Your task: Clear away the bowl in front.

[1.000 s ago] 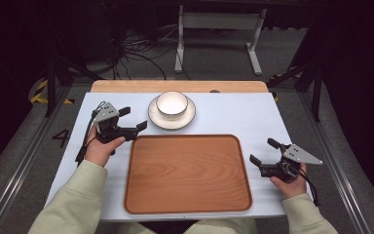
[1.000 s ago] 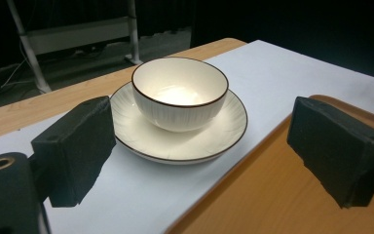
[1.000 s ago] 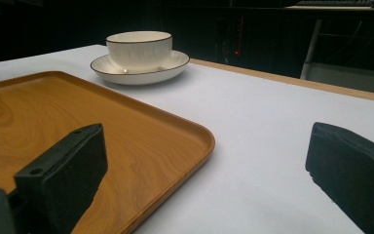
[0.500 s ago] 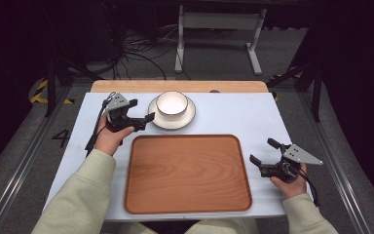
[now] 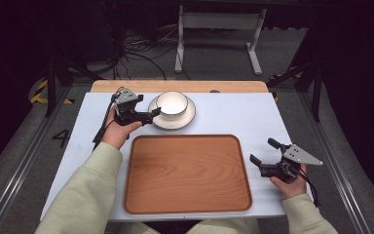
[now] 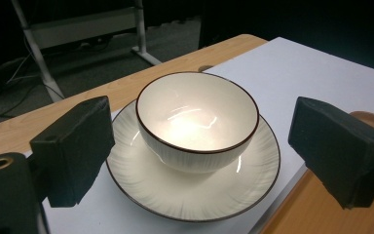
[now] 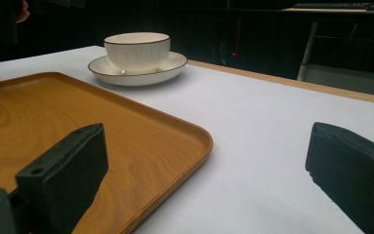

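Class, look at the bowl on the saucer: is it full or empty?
Empty. The left gripper view looks into the bowl and shows only its bare, glossy white inside; it stands upright on the saucer.

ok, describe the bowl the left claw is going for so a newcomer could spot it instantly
Start at the big wooden tray in the middle of the white table; just beyond its far left corner lies a cream saucer. The bowl stands in that saucer, with the open left claw at the saucer's left edge. It is the one deep dish here, glossy cream with a thin dark rim line.

Open left tongs (image 5: 155, 112) flank the bowl (image 5: 171, 103); tray (image 5: 187, 173) rim crowds the plate's (image 5: 187, 116) near side.
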The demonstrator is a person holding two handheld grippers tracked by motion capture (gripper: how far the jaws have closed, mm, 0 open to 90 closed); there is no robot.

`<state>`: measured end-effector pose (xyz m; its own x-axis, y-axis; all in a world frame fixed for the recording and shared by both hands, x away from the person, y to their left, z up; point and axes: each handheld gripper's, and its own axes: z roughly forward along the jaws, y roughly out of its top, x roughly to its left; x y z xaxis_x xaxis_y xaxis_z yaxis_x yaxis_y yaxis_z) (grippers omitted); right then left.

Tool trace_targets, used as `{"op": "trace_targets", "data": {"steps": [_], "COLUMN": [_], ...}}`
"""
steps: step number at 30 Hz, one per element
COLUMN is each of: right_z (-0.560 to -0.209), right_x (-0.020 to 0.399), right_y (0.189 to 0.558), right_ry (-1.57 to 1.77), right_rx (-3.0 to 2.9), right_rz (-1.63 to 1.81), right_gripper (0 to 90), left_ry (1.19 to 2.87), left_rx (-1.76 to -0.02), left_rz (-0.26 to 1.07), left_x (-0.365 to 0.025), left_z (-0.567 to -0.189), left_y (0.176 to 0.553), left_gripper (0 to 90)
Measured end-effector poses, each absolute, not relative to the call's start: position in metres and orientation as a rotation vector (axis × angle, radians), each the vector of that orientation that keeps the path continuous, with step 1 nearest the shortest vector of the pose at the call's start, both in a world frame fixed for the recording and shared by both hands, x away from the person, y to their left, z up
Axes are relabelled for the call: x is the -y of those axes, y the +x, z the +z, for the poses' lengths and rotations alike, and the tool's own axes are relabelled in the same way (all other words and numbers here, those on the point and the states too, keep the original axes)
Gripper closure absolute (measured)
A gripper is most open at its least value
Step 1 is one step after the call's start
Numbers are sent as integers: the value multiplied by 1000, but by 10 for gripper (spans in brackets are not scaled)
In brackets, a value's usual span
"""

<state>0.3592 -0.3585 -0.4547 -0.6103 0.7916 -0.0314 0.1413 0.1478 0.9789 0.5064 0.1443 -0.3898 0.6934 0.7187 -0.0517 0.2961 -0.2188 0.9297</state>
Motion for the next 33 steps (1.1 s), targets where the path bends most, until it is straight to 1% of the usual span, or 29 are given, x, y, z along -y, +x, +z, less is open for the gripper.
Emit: {"op": "trace_targets", "data": {"steps": [9,13,15,18,23,26,28,31,33], "right_z": [-455,-455,-455,-455,-455,-455,-455,-455,-455], "right_x": [358,358,358,357,358,358,358,358,358], "right_y": [359,359,359,359,359,359,358,358,358], "right_ry": [897,895,891,887,886,882,884,886,887], "right_rx": [-1860,-1862,-1864,-1871,-1871,-1871,-1865,-1864,-1864], "right_rz": [1490,1489,1486,1486,1486,1488,1489,1487,1488], "right_gripper": [26,34,39,43,44,43,43,43,44], "left_ry": [1817,1833,1833,1829,1850,1884,1876,1878,1867], "left_rx": [-820,-828,-844,-855,-911,-968,-1007,-1025,-1044], "left_rz": [485,492,472,481,510,494,426,428,396], "left_x": [-136,-132,-131,-131,-129,-129,-127,-125,-124], "left_z": [-385,-383,-382,-380,-385,-388,-390,-391,-393], "left_y": [524,532,535,540,551,559,563,565,567], "left_gripper": [95,110,131,145,236,244,244,265,267]}}
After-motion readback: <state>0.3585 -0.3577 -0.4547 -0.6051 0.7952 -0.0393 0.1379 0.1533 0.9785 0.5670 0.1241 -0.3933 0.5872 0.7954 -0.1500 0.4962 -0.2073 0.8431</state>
